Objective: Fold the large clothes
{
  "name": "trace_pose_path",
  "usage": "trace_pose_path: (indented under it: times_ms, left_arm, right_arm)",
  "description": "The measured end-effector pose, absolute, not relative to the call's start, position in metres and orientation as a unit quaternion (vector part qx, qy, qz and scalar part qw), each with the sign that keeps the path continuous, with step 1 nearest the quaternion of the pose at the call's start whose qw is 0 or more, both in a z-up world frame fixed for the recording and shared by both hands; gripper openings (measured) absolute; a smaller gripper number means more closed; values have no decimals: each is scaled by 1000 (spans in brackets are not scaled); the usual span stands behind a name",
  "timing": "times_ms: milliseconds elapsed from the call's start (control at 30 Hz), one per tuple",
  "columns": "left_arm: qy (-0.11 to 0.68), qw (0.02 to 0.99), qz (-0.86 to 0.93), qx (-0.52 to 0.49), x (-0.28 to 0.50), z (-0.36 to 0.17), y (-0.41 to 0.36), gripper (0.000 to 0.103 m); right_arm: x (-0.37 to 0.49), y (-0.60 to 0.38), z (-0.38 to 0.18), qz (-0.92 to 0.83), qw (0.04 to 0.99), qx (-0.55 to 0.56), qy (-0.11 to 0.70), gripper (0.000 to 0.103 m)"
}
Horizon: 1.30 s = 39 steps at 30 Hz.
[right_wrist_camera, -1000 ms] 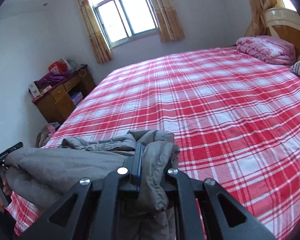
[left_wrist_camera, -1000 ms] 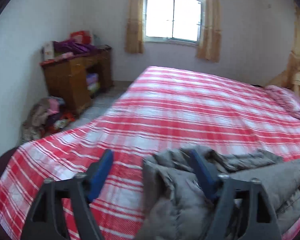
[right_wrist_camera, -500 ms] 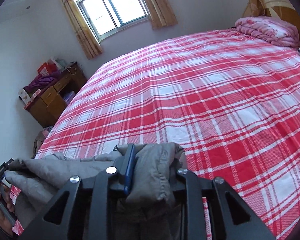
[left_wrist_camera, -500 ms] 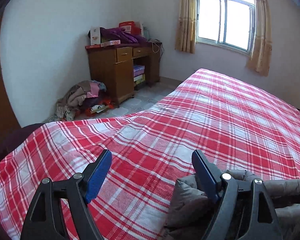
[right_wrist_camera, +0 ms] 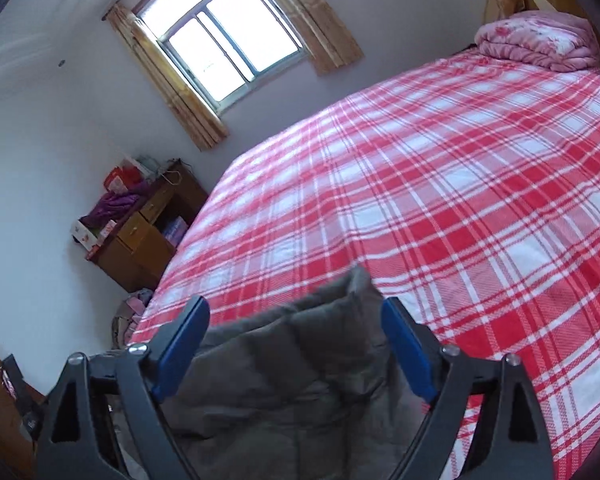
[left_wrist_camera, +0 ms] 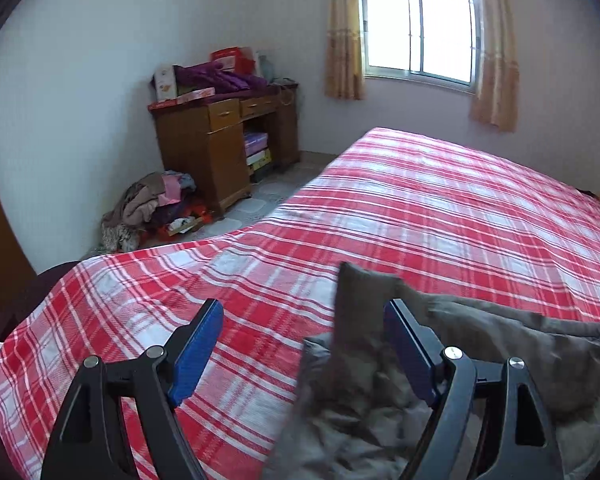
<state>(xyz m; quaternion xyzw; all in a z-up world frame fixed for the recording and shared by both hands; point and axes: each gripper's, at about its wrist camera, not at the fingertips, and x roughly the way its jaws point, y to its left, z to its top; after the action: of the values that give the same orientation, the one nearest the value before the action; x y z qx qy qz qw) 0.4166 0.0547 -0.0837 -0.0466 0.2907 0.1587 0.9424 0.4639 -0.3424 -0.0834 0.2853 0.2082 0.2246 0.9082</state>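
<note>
A grey padded jacket lies bunched at the near edge of a bed with a red and white plaid cover. My left gripper is open above the cover, its right pad by the jacket's left end and pressing on nothing. In the right wrist view the jacket sits between the blue pads of my right gripper, whose jaws are opening; the pads stand clear of the cloth.
A wooden desk with boxes and purple cloth stands by the left wall, a heap of clothes on the floor beside it. A folded pink quilt lies at the bed's head. A curtained window is in the far wall.
My right gripper, shut on a fold of the jacket before, has opened and let it go. My left gripper swung left, then back toward the jacket's end, staying open.
</note>
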Motion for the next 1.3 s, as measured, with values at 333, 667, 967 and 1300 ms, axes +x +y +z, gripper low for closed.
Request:
trace_pose_path:
  times_ms: [333, 667, 967, 1300]
  left_arm:
    - [276, 946, 137, 98, 439, -123, -47, 84]
    - [365, 917, 142, 74, 488, -178, -34, 87]
    - [377, 915, 142, 34, 489, -197, -18, 96]
    - [388, 907, 154, 54, 495, -204, -26, 98]
  right_arm:
    - [424, -214, -119, 210, 940, 77, 256, 69]
    - [460, -200, -151, 175, 943, 54, 278, 70]
    - [465, -186, -162, 170, 943, 46, 281, 74]
    - [475, -180, -170, 167, 940, 44, 296, 76]
